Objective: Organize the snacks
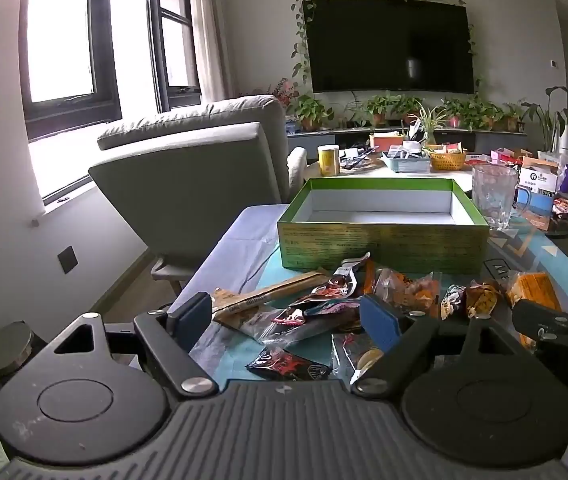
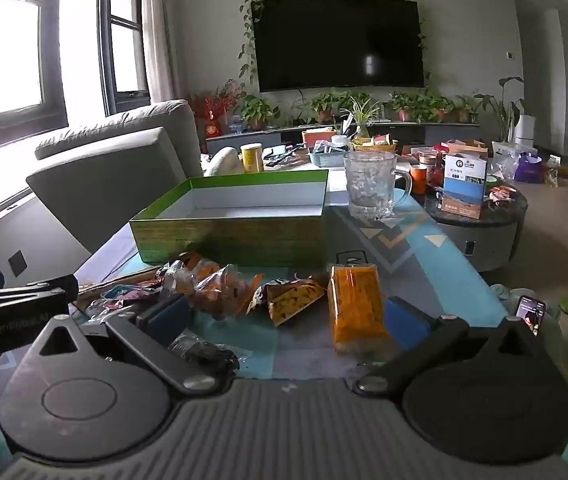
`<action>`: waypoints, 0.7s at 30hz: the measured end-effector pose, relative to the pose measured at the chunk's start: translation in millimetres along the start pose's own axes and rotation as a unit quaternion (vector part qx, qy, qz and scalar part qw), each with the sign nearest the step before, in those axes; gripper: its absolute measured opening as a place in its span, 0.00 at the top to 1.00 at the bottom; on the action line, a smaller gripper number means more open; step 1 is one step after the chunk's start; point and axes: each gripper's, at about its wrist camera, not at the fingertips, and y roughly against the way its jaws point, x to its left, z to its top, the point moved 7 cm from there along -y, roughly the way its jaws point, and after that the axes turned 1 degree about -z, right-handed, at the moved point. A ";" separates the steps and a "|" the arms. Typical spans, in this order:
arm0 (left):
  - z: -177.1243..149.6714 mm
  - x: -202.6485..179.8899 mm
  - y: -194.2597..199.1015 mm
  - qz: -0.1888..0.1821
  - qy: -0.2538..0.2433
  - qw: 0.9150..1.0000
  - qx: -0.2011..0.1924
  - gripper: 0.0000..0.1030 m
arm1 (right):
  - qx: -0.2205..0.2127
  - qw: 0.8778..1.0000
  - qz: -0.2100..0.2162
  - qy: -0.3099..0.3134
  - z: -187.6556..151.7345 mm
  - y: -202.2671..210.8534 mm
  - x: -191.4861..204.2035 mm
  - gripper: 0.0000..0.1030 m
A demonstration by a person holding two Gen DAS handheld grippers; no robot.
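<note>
A green open box with a white, bare inside stands on the table; it also shows in the right wrist view. Several snack packets lie in front of it: a long brown packet, a clear bag of orange snacks, a black and red packet. In the right wrist view lie an orange packet, a yellow-brown packet and a clear bag of buns. My left gripper is open above the packets. My right gripper is open, low over the table, holding nothing.
A glass mug stands right of the box. A grey armchair is left of the table. A round side table with boxes is at the right. A cluttered table and a TV are behind. A phone lies at the right.
</note>
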 end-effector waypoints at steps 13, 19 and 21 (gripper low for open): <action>-1.2 3.9 2.2 0.003 0.010 1.000 0.002 0.23 | -0.009 1.000 0.001 0.003 -0.8 2.5 -0.4 0.58; -0.8 9.9 3.4 0.004 0.017 1.000 -0.001 0.23 | -0.011 1.000 0.003 0.007 -0.8 3.7 2.3 0.58; -1.0 14.3 3.2 0.005 0.025 1.000 -0.001 0.23 | -0.012 1.000 0.004 0.010 -1.0 4.3 3.8 0.58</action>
